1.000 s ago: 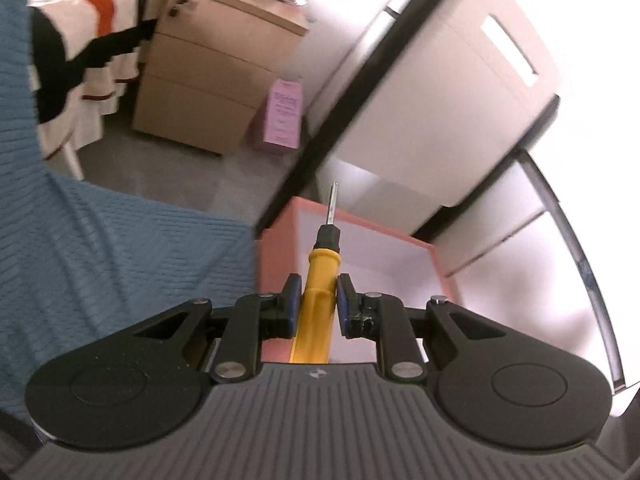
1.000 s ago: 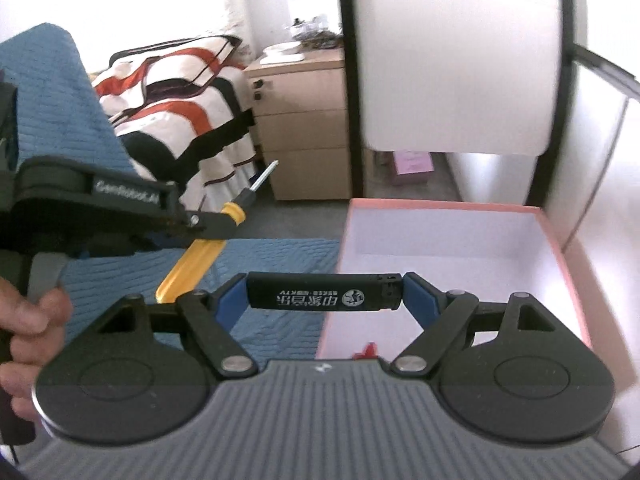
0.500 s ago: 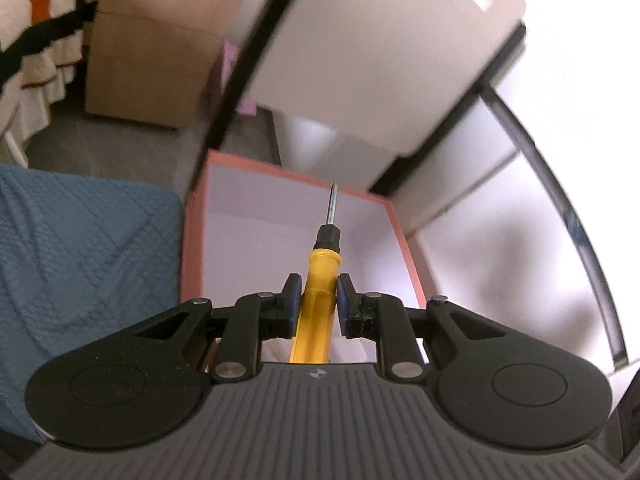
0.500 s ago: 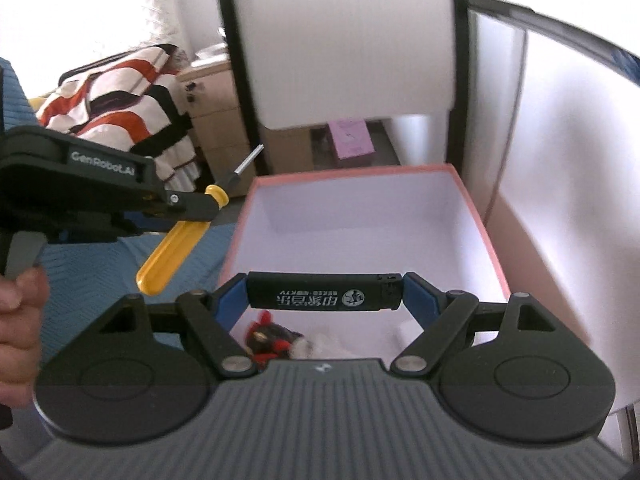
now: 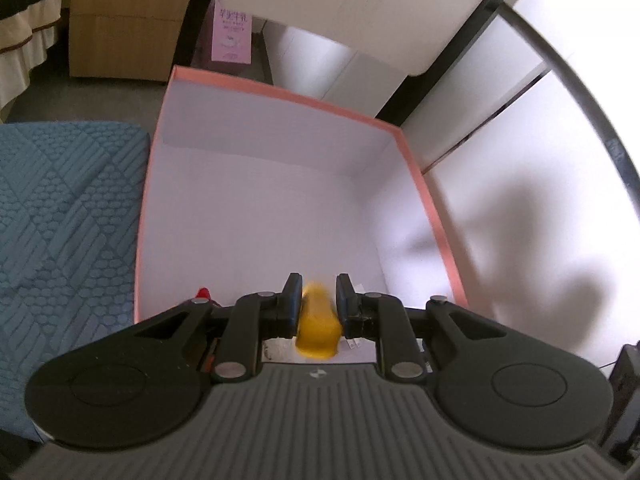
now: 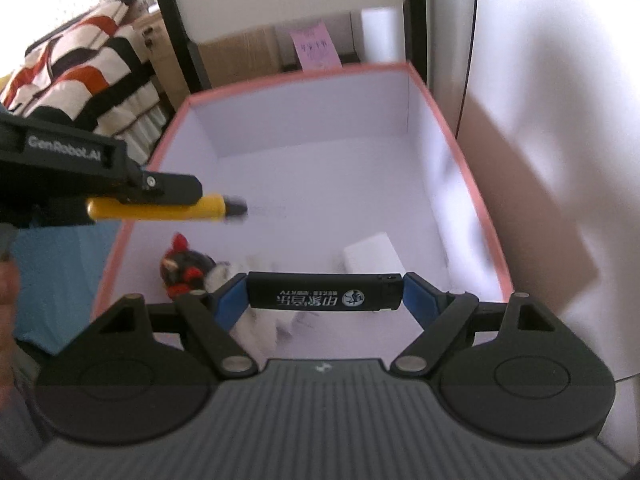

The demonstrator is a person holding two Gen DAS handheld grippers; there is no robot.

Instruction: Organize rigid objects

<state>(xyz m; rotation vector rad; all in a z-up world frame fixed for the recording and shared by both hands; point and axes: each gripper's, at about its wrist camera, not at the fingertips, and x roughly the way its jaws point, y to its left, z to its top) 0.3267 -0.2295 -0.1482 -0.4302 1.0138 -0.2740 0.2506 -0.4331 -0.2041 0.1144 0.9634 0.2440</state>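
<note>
Screwdriver (image 6: 160, 209): yellow handle, black collar, thin metal shaft smeared by motion blur in the right wrist view. In the left wrist view only the handle's butt (image 5: 318, 330) showed, blurred, between the blue pads. It hung over the left side of the pink-rimmed box (image 5: 436, 224), above the white interior.

Lighter (image 6: 324, 297): a black bar with white print, lying crosswise over the near end of the same box.

Inside the box: a small black-and-red plush toy (image 6: 182, 270) by the left wall, a white block (image 6: 372, 256) towards the right, and some white crumpled material under the lighter that I could not identify.

Against one second earlier: both tools had dropped and tipped downward over the box. Then the left view showed blue quilted bedding (image 5: 68, 216) and the dresser filling the frame, with just a corner of the box; now the box filled the centre. The screwdriver's shaft, visible before in the left view, was now lost in blur.

Left gripper (image 5: 318, 300): fingers narrow, clenched on the yellow handle. Right gripper (image 6: 324, 300): fingers wide apart, pads pressing on both ends of the lighter.
</note>
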